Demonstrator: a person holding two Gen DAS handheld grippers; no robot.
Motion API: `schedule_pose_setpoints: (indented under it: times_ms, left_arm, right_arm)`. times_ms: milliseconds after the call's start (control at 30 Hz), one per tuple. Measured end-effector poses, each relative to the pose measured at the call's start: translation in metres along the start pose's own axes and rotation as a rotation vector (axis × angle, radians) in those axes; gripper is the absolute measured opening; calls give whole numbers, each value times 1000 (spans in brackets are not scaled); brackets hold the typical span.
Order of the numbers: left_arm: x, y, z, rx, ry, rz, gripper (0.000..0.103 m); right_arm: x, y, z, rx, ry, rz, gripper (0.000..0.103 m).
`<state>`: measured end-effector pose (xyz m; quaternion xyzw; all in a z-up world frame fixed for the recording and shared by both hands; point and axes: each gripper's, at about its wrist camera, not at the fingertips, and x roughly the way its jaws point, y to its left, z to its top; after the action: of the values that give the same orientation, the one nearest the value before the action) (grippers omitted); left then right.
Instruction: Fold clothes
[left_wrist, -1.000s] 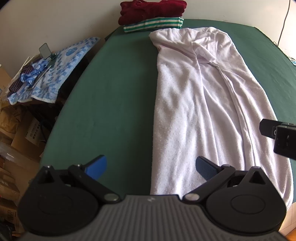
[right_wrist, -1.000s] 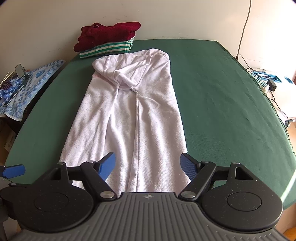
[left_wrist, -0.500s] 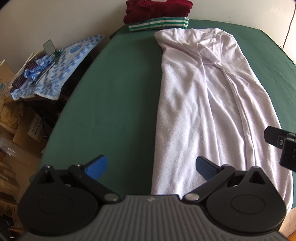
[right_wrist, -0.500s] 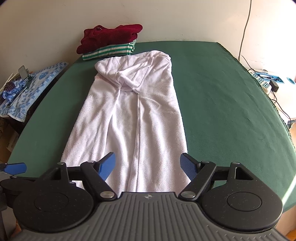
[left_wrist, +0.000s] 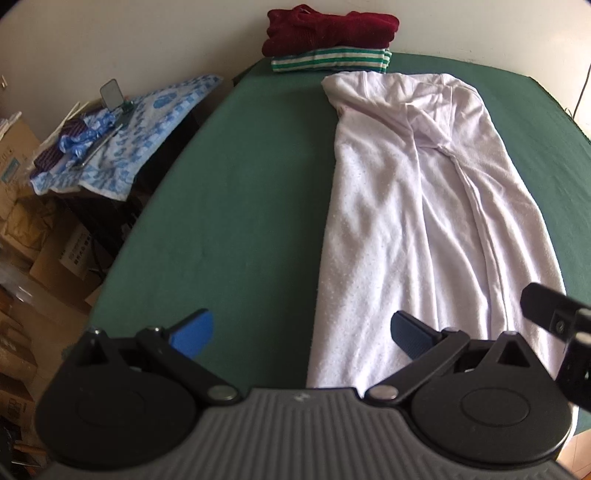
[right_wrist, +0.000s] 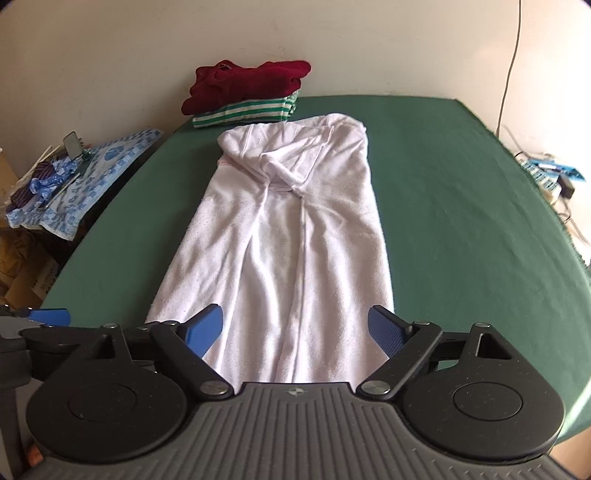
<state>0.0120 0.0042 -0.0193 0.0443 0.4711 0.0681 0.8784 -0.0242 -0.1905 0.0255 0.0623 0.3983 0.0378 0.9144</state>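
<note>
a pale white garment (right_wrist: 295, 236) is laid lengthwise on a green desk (right_wrist: 461, 206), folded into a long narrow strip, its sleeves tucked over near the far end. its near hem is cut off from sight behind both tool bodies.

at the far edge of the desk, against a cream wall, a dark red folded garment (right_wrist: 247, 85) is stacked on a green-and-white striped one (right_wrist: 245, 110); the white garment's far end is seen just beside this stack.

the left claw (left_wrist: 301, 334) is held apart, with nothing between its blue pads; one pad is seen over bare green cloth, the other over the garment's near left corner. the right claw (right_wrist: 295, 330) is held wide, its jaws opening, over the near hem; no pad is seen pressing on the fabric. whether the pads touch the cloth cannot be told.

to the left, off the desk, a blue patterned cloth (left_wrist: 147, 125) is spread with small items on it, too small to make out, and cardboard boxes (left_wrist: 22, 229) are stacked below. to the right, a thin cable (right_wrist: 511, 55) is seen running down the wall to a cluttered shelf, blurred at the picture's edge.
</note>
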Motion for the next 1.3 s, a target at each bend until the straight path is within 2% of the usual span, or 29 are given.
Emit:
schedule_pose_setpoints:
  times_ms: [67,167,333,567,767,933,1067,1167,1300]
  left_arm:
    - [1,0,0,1,4,2,102]
    - [6,3,-2,-12,31,-39,102]
    - [13,3,-10,-13,78,-102,102]
    - [13,-7,-17,24,50,-127,101]
    - [18,-10,-21,51,53,-139,101]
    - [22,-11,-24,67,56,-143,101]
    - [28,-13,-27,88,67,-142,97]
    - [30,-12,-28,85,71,-153,97]
    - [32,-12,-29,88,68,-144,101]
  right_arm:
    - [1,-3,-1,16,19,37,88]
    - [-2,-9,-6,52,11,58,88]
    - [1,-13,-20,22,45,98,89]
    - [10,-15,-35,15,102,118,88]
    - [20,-25,-50,115,166,115,89]
    - [22,-20,-63,55,167,100,89]
    - [21,-20,-66,4,141,100,89]
    - [22,-14,-69,-63,141,99,93]
    - [22,-19,-71,-53,129,128,97]
